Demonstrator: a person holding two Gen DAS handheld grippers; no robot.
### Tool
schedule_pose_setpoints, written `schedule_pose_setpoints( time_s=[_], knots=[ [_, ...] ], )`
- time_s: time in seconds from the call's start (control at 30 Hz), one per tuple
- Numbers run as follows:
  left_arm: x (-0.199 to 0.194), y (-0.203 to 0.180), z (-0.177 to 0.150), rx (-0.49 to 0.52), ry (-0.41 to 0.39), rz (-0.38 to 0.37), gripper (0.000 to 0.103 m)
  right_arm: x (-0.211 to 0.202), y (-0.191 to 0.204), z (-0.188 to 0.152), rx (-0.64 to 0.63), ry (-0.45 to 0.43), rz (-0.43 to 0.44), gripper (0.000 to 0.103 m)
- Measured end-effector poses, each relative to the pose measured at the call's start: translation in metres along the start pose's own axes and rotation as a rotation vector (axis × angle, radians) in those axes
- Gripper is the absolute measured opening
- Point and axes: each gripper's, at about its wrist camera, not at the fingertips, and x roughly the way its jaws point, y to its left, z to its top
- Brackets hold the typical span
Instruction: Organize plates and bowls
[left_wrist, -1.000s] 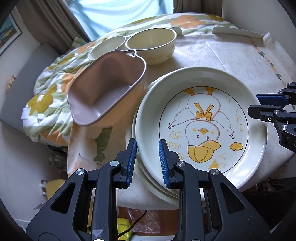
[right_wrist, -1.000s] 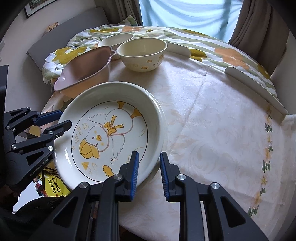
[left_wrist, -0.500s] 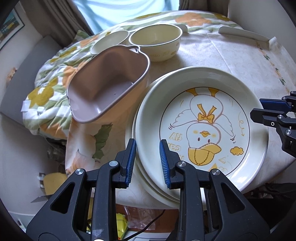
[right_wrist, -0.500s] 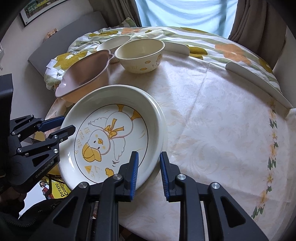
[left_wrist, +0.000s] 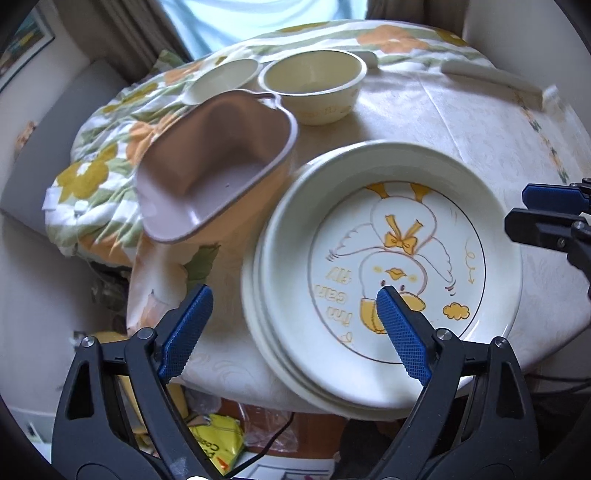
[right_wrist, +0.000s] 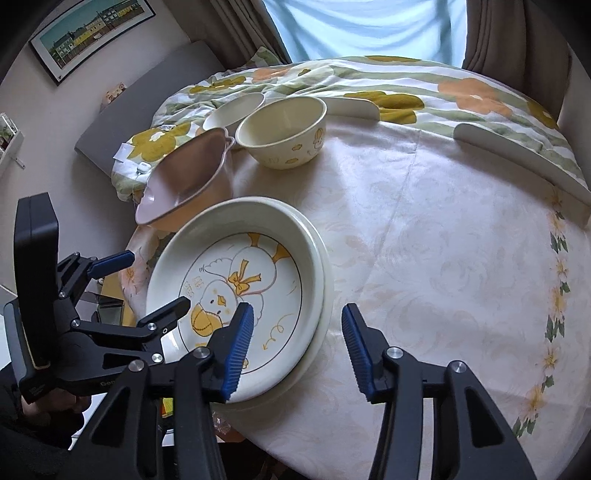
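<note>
With both my grippers just opened and holding nothing, the duck plate (left_wrist: 391, 254) lies on its stack at the table's near edge, while the pink dish (left_wrist: 218, 173) stands up-left of it, nearer my left gripper (left_wrist: 291, 317).

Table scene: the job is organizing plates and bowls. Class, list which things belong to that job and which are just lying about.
Belongs to the job:
duck plate
plates under it
cream bowl
small white bowl
pink dish

Lying about:
tablecloth
floral blanket
yellow packet
framed picture
</note>
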Motion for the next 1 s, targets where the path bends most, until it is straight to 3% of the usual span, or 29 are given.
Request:
schedule_pose_setpoints(
  time_s=[0.07,0.1,0.13,0.17,0.2,0.27,0.37,0.53,0.7,0.77,0.83,0.9,1.0],
  knots=[
    [-0.016,0.022,0.005,-0.089,-0.020,-0.018,0.090,-0.007,0.002,0.014,-0.021,-0.008,0.042,0.048],
    [-0.026,0.034,0.007,-0.141,-0.042,-0.031,0.090,-0.011,0.005,0.021,-0.039,-0.020,0.048,0.061],
    [-0.034,0.048,0.010,-0.197,-0.070,-0.041,0.091,-0.015,0.009,0.030,-0.063,-0.037,0.061,0.086],
    [-0.042,0.063,0.013,-0.254,-0.097,-0.047,0.100,-0.017,0.013,0.038,-0.081,-0.051,0.081,0.098],
    [-0.047,0.079,0.016,-0.314,-0.119,-0.044,0.103,-0.018,0.017,0.046,-0.092,-0.063,0.104,0.103],
    [-0.046,0.106,0.020,-0.403,-0.129,-0.050,0.103,-0.011,0.025,0.064,-0.086,-0.057,0.158,0.103],
    [-0.026,0.140,0.026,-0.501,-0.094,-0.082,0.103,0.016,0.037,0.088,-0.088,0.044,0.177,0.103],
    [0.009,0.157,0.035,-0.544,-0.061,-0.142,0.103,0.052,0.053,0.115,-0.064,0.041,0.157,0.103],
    [0.050,0.158,0.045,-0.550,-0.014,-0.204,0.102,0.100,0.058,0.132,-0.021,0.117,0.200,0.103],
    [0.060,0.159,0.048,-0.552,-0.004,-0.219,0.097,0.114,0.064,0.137,-0.053,0.135,0.182,0.095],
    [0.073,0.159,0.053,-0.547,0.019,-0.225,0.088,0.128,0.069,0.140,-0.079,0.165,0.173,0.072],
    [0.082,0.159,0.055,-0.546,0.034,-0.226,0.081,0.139,0.069,0.143,-0.083,0.186,0.172,0.061],
    [0.093,0.160,0.058,-0.538,0.045,-0.238,0.063,0.149,0.065,0.145,-0.067,0.198,0.169,0.052]
  ],
)
